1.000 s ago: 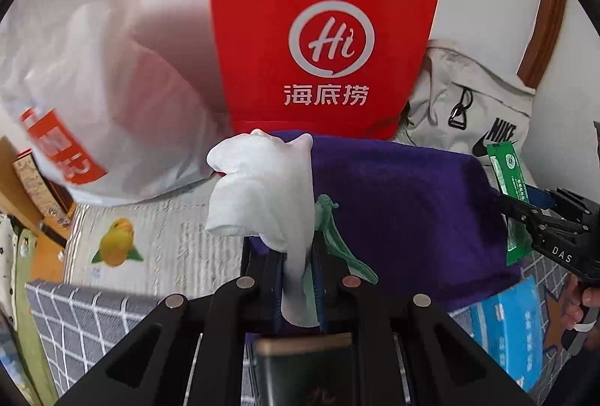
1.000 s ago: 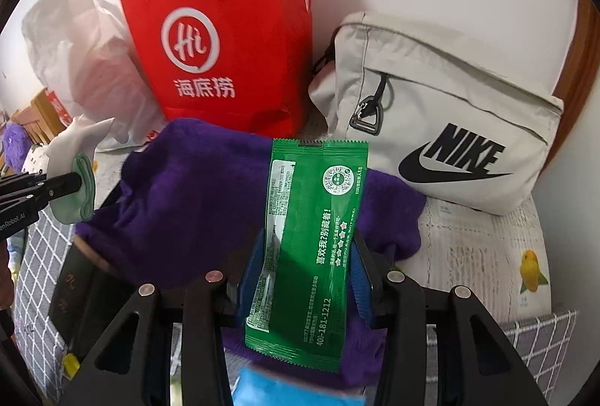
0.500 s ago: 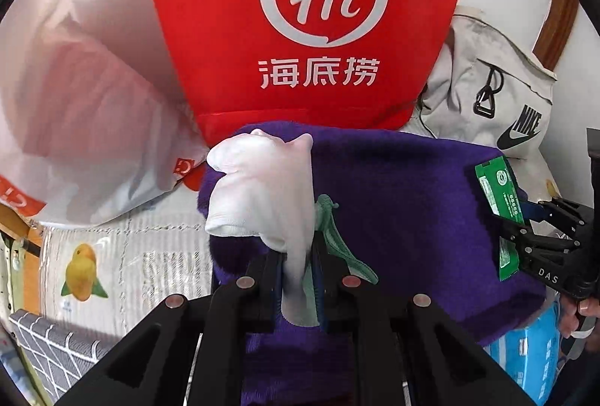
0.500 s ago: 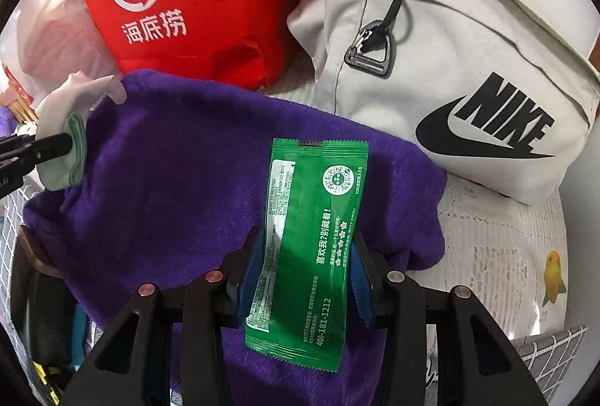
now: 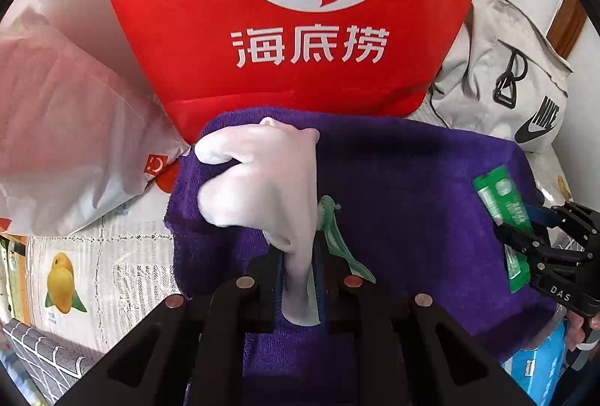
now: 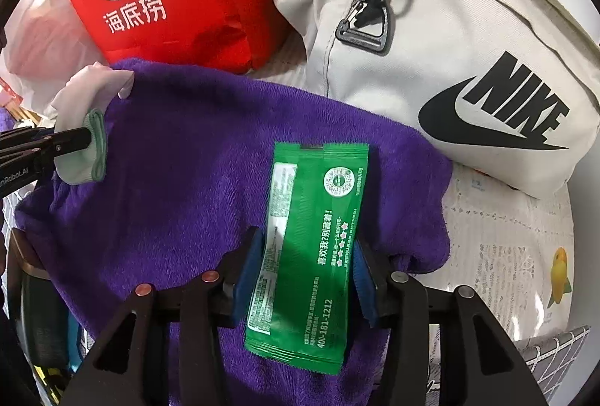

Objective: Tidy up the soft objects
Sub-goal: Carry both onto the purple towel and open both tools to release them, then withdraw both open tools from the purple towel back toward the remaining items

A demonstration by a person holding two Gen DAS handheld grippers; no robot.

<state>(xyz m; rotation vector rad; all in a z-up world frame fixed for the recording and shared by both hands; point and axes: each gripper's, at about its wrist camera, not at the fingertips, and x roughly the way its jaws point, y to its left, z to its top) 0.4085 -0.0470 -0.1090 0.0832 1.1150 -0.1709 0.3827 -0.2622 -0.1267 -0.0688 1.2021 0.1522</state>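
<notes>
Here the placing step of the sorting task is in hand: two small items hang over the purple towel (image 6: 210, 181), the largest soft thing, spread on the table in front of the red paper bag (image 5: 285, 16) and the beige Nike bag (image 6: 450, 42). Judged from this layout, the next move calls for lowering each item until it rests on the towel, then parting the jaws fully and lifting clear without dragging the pile.

The green sachet (image 6: 311, 248) stands lengthwise between the blue pads of the right gripper (image 6: 305, 278). Its jaws have just been opening, and in the right wrist view a sliver of gap shows beside the right pad, so the grip appears slack; whether the pads bear on the packet at all cannot be told. The white sock (image 5: 273, 181), with its pale green cuff, is pinched in the nearly closed jaws of the left gripper (image 5: 300, 278), its toe drooping over the towel's left part.

Both grippers point steeply downward, side by side, the left near the towel's left edge.
</notes>
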